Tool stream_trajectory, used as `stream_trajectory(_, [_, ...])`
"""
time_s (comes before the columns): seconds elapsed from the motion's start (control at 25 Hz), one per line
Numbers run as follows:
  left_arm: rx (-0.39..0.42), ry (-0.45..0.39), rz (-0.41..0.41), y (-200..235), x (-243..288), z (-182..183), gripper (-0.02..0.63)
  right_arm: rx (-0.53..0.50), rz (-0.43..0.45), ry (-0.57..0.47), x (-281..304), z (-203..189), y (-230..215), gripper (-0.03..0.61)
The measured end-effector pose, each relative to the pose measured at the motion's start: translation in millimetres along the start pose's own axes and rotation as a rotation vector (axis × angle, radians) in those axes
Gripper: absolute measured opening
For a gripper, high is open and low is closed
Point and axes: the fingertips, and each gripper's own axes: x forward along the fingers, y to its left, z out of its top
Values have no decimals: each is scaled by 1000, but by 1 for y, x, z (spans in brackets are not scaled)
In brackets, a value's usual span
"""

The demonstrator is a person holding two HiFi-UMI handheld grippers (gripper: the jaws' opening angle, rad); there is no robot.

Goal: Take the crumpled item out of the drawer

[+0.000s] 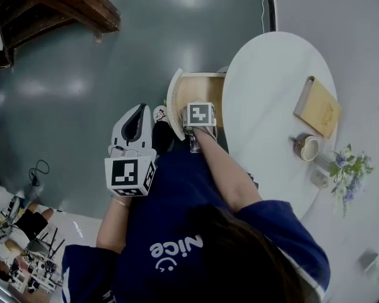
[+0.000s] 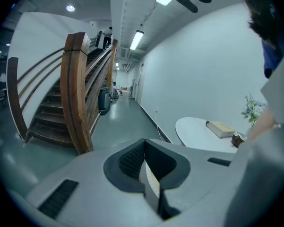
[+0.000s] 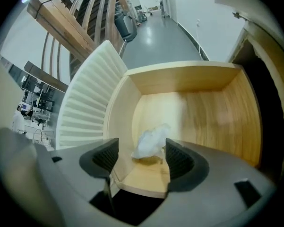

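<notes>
A wooden drawer (image 1: pixel 200 88) with a white ribbed front (image 3: pixel 87 98) stands pulled out from under the white table. A crumpled white item (image 3: pixel 151 141) lies on the drawer floor near its front left corner. My right gripper (image 3: pixel 142 157) points steeply down over it, jaws open, the item just beyond and between the pads, untouched. In the head view the right gripper (image 1: pixel 197 137) hangs at the drawer's near edge; the item is hidden there. My left gripper (image 1: pixel 138 113) is held to the left of the drawer, away from it, its pads (image 2: pixel 132 162) pressed together with nothing in them.
The white oval table (image 1: pixel 265 74) carries a book (image 1: pixel 318 106), a mug (image 1: pixel 307 147) and a small bunch of flowers (image 1: pixel 350 169). A wooden staircase (image 2: pixel 61 103) stands across the grey floor. The person's arm (image 1: pixel 230 175) reaches down to the right gripper.
</notes>
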Motion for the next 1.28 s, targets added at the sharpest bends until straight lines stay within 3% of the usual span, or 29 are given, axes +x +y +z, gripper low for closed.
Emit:
stream_trajectory(0.08, [-4,7,10,2,-2,-3,5,7,30,28,12,-3,3,322])
stream_trajectory(0.48, [-17,33,82,9,-18,-16,5,22,2,157,46,-10,-14,337])
stream_trajectory(0.8, [-41,51,133,18,-30,-27,5,92,3,263,60,-20,-16,333])
stream_trajectory(1.0, [-41,59,143,19,-35,-29,5,71,-14,314,62,-25,-16,313])
stream_trajectory(1.28, [-70,33,110,18,-35,-17,5,16,-26,344,64,-27,-18,233])
